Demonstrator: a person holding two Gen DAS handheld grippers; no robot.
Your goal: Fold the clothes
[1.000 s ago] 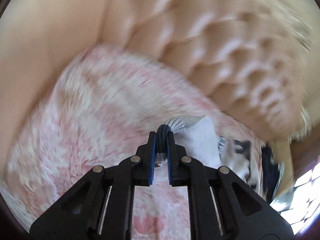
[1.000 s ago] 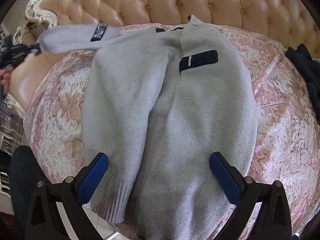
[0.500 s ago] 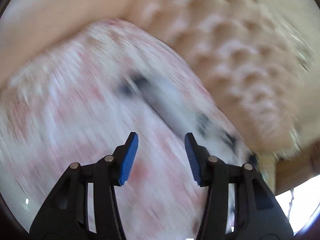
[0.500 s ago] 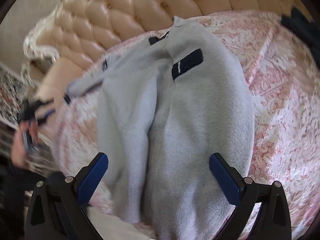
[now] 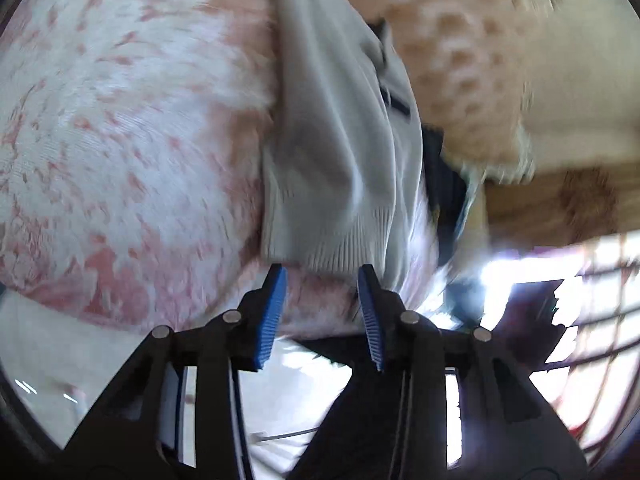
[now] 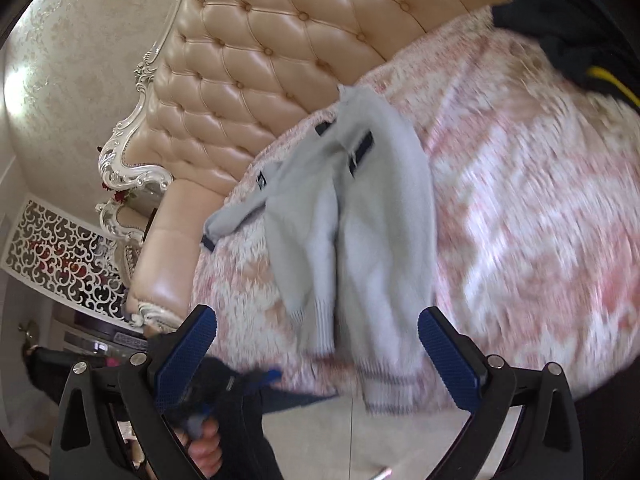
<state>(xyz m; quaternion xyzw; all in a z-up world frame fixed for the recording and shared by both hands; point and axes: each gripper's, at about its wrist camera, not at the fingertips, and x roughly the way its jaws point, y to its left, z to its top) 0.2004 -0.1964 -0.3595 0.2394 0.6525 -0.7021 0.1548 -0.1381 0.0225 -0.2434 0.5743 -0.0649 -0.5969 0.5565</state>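
Note:
A light grey knit sweater (image 6: 372,224) with dark patches lies on the pink floral bedspread (image 6: 540,208), its body creased down the middle. One sleeve (image 6: 236,216) stretches out toward the left. In the left wrist view the sweater's ribbed hem (image 5: 332,240) hangs at the bed's front edge. My left gripper (image 5: 322,272) is open right below that hem with nothing between its fingers. My right gripper (image 6: 316,316) is wide open in front of the hem, holding nothing. A hand (image 6: 204,446) holds the blurred left gripper low in the right wrist view.
A tufted beige headboard (image 6: 260,60) stands behind the bed. Dark clothes (image 6: 568,32) lie at the bedspread's far right. A white lattice screen (image 6: 60,256) and a padded side rail (image 6: 164,264) are on the left. Pale floor (image 6: 320,440) shows below the bed edge.
My left gripper let go of the sleeve cuff, opened, and swung down to the sweater's hem at the bed edge. The sleeve dropped onto the bedspread. My right gripper backed away, still open.

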